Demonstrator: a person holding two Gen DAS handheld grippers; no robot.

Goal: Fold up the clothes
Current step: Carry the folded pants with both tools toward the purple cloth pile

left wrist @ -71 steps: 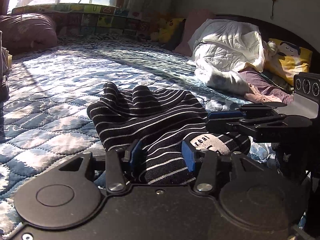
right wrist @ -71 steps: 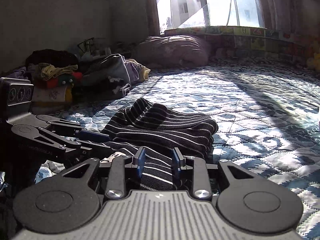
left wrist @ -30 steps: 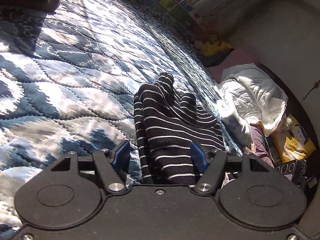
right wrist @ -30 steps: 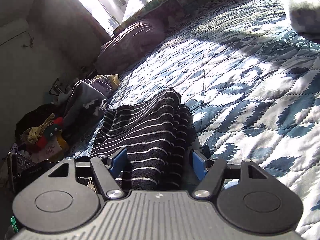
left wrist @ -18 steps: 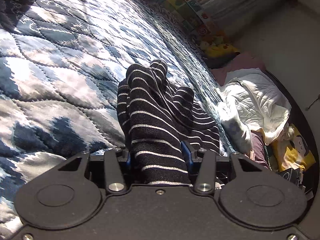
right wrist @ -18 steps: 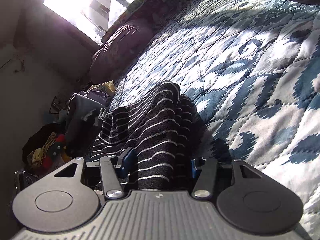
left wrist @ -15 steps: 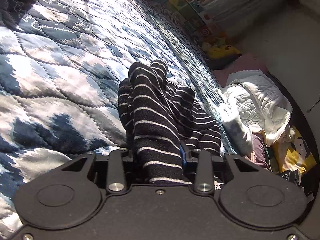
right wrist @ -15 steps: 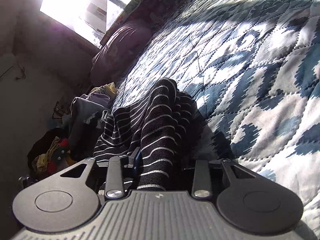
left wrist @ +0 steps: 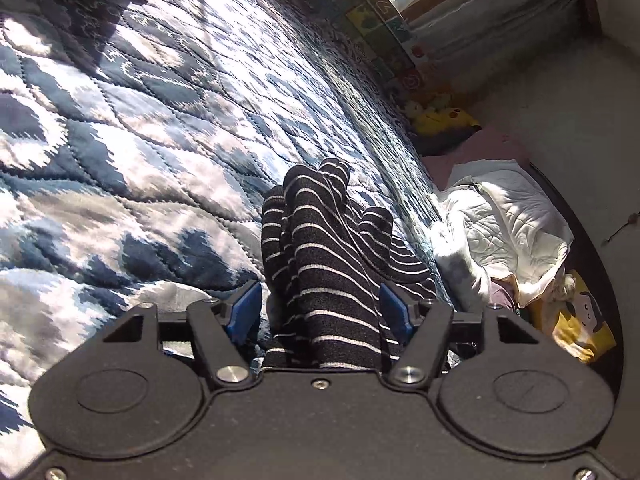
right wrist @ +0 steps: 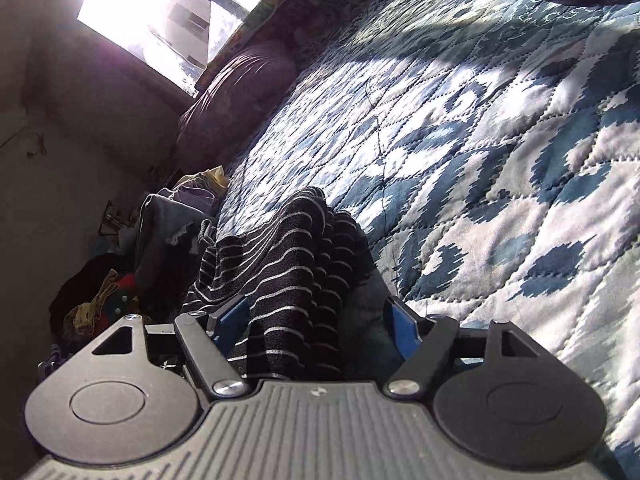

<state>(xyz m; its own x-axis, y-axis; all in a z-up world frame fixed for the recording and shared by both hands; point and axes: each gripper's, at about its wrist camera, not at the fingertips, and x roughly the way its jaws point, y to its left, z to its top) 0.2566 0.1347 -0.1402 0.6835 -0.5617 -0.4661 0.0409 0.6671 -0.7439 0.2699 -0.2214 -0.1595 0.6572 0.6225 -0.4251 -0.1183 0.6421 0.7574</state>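
Observation:
A black top with thin white stripes (left wrist: 328, 248) lies bunched on the blue and white quilted bedspread (left wrist: 120, 140). My left gripper (left wrist: 320, 314) is open, its blue pads (left wrist: 244, 316) standing apart on either side of the cloth's near end. In the right wrist view the same striped top (right wrist: 288, 264) rises in a ridge between the fingers of my right gripper (right wrist: 316, 322), which is open too. Neither set of pads presses the fabric. The garment's near edge is hidden behind the gripper bodies.
A white quilted blanket (left wrist: 500, 232), a yellow plush (left wrist: 440, 116) and a yellow cushion (left wrist: 580, 320) sit at the bed's right side. A pile of loose clothes (right wrist: 172, 232) and a dark pillow (right wrist: 240, 80) lie by the window. Bare bedspread (right wrist: 500, 140) stretches beyond the top.
Half a second ago both grippers were shut on the striped top. Both have since opened and let it go; the cloth rests between the spread pads.

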